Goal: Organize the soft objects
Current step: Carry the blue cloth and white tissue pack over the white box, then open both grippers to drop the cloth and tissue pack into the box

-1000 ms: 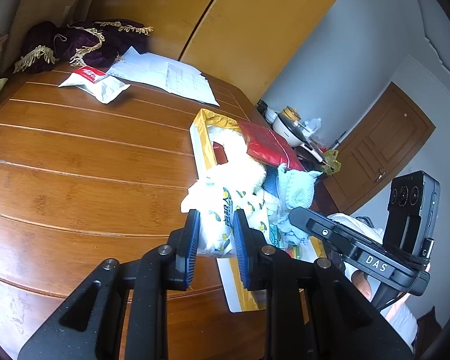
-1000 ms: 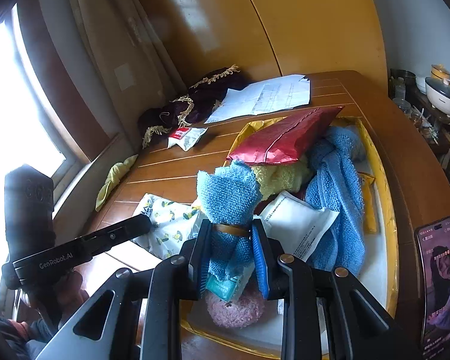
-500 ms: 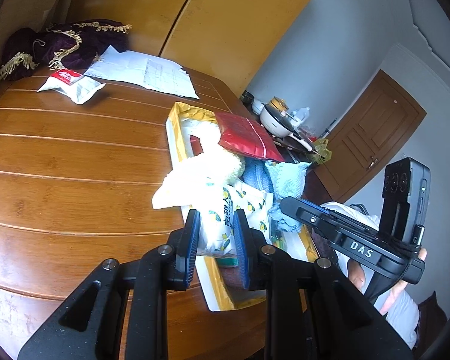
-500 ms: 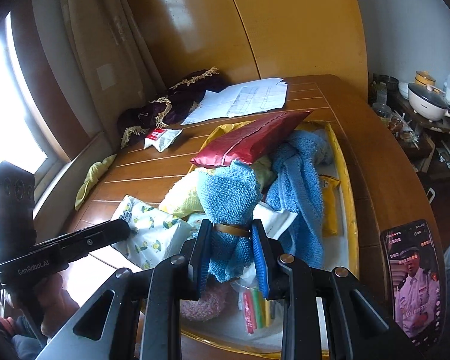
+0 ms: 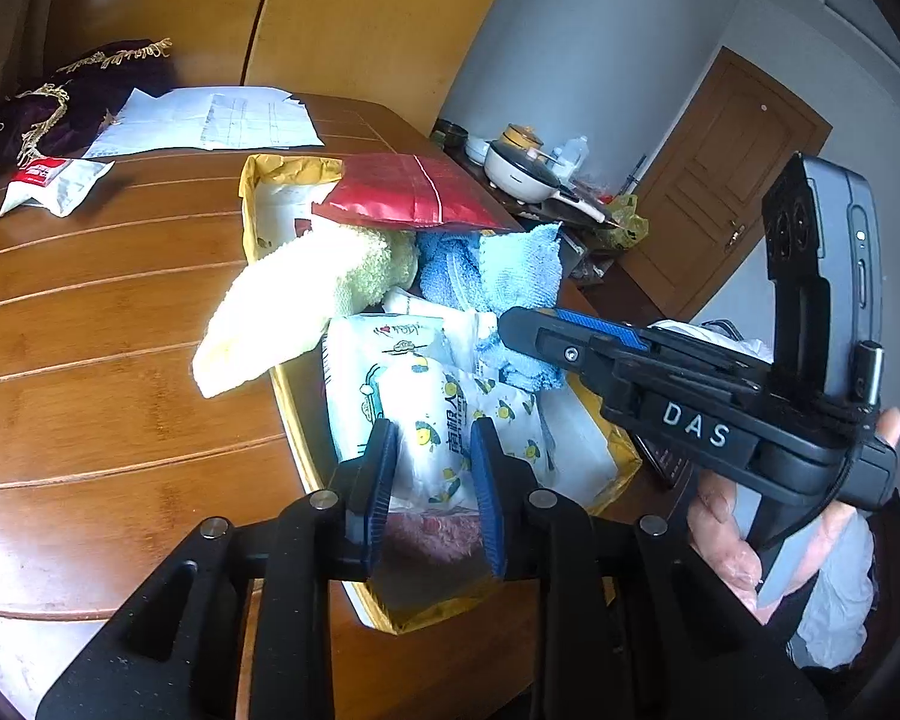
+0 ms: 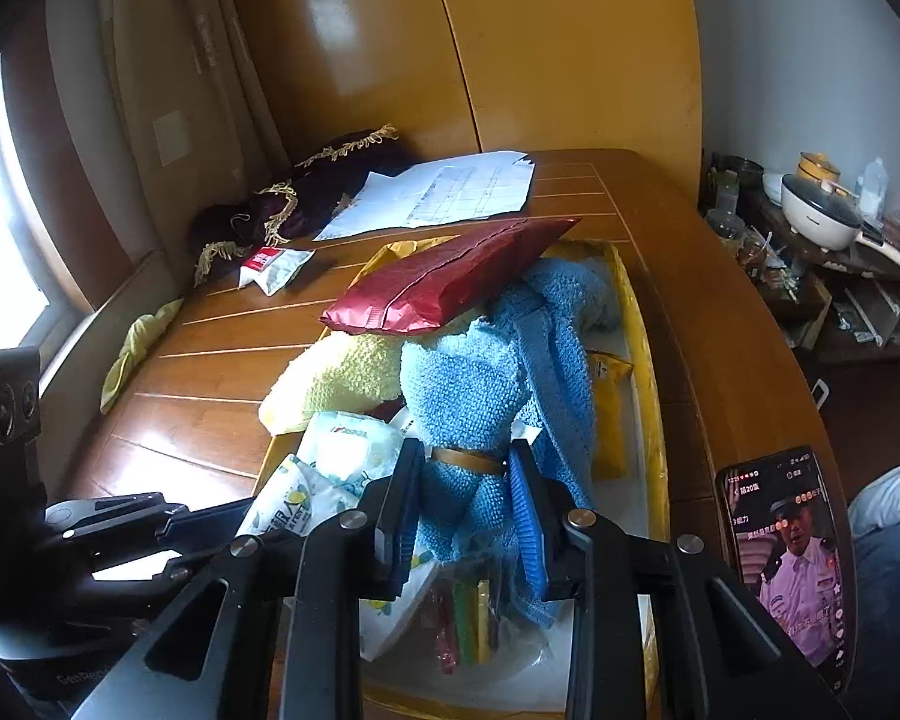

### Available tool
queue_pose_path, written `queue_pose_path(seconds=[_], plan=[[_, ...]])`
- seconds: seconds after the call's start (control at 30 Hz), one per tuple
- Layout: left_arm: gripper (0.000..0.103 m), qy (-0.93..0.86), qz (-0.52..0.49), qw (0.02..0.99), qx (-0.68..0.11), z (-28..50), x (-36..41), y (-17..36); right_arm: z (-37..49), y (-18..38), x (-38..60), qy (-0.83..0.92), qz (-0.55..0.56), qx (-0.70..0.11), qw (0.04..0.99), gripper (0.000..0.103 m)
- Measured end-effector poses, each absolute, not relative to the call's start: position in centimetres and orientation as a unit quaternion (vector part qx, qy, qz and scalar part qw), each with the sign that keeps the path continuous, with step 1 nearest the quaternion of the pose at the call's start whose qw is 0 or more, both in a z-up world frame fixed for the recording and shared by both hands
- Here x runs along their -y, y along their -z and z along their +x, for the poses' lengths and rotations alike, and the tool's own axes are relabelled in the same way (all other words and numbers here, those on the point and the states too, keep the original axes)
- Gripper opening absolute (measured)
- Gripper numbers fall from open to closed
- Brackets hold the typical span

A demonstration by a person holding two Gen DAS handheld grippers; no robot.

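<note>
A yellow tray [image 5: 257, 204] on the wooden table is heaped with soft things: a red foil packet [image 5: 408, 192], a yellow towel [image 5: 306, 294] hanging over the left rim, and blue towels [image 5: 510, 264]. My left gripper [image 5: 435, 468] is shut on a lemon-print tissue pack [image 5: 450, 420] above the tray's near end. In the right wrist view my right gripper [image 6: 465, 480] is shut on a rolled blue towel [image 6: 462, 396] with a brown band, held over the tray [image 6: 648, 372]. The tissue pack [image 6: 294, 498] and left gripper [image 6: 228, 516] show at its left.
A lit phone [image 6: 786, 552] lies at the table's right edge. Papers [image 6: 450, 192], a purple fringed cloth [image 6: 306, 192] and a white sachet [image 6: 273, 267] lie at the far end. A yellow rag [image 6: 138, 342] lies by the window. A cluttered side table [image 6: 822, 222] stands right.
My left gripper has carried the tissue pack from the tray's left side to above its near end. The right gripper kept its hold on the blue towel and lifted slightly.
</note>
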State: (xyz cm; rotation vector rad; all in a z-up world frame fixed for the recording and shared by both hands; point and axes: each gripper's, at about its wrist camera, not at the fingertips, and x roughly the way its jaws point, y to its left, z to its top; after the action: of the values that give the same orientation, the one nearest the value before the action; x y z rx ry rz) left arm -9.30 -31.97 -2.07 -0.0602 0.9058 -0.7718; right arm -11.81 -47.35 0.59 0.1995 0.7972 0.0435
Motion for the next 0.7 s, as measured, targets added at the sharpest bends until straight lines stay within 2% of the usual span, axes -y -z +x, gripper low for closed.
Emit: queue_pose_path(seconds=[0.03,0.07,0.1,0.2,0.23,0.27,0.3,0.47,0.7], plan=[[0.026,0.356,-0.031,0.829,-0.429,-9.0,32.1,2.4,-11.7,-0.6,47.3,-0.017,0.096,-0.388,0.917,0.035],[0.033,0.349,-0.037,0.829,-0.435,-8.6,32.2,2.8,-11.8,-0.6,47.2,-0.011,0.096,-0.386,0.917,0.037],[0.036,0.351,-0.046,0.825,-0.440,-8.2,32.0,3.0,-11.8,-0.6,47.1,-0.008,0.095,-0.385,0.918,0.039],[0.038,0.373,-0.066,0.812,-0.444,-8.4,31.4,3.0,-12.2,-1.0,46.9,-0.007,0.097,-0.377,0.921,0.046],[0.046,0.385,-0.072,0.807,-0.442,-8.6,31.1,2.9,-12.4,-1.3,46.7,-0.006,0.095,-0.372,0.923,0.048],[0.059,0.393,-0.079,0.805,-0.438,-8.9,30.7,2.7,-12.7,-1.6,46.6,-0.004,0.092,-0.367,0.926,0.048],[0.063,0.399,-0.086,0.806,-0.430,-9.1,30.2,2.5,-13.0,-1.9,46.3,-0.002,0.088,-0.361,0.928,0.049],[0.073,0.390,-0.121,0.823,-0.395,-9.4,26.9,1.6,-14.0,-3.4,44.5,-0.049,0.093,-0.332,0.937,0.070],[0.073,0.337,-0.194,0.854,-0.345,-8.1,20.4,0.3,-12.4,-4.0,41.0,-0.122,0.160,-0.323,0.925,0.070]])
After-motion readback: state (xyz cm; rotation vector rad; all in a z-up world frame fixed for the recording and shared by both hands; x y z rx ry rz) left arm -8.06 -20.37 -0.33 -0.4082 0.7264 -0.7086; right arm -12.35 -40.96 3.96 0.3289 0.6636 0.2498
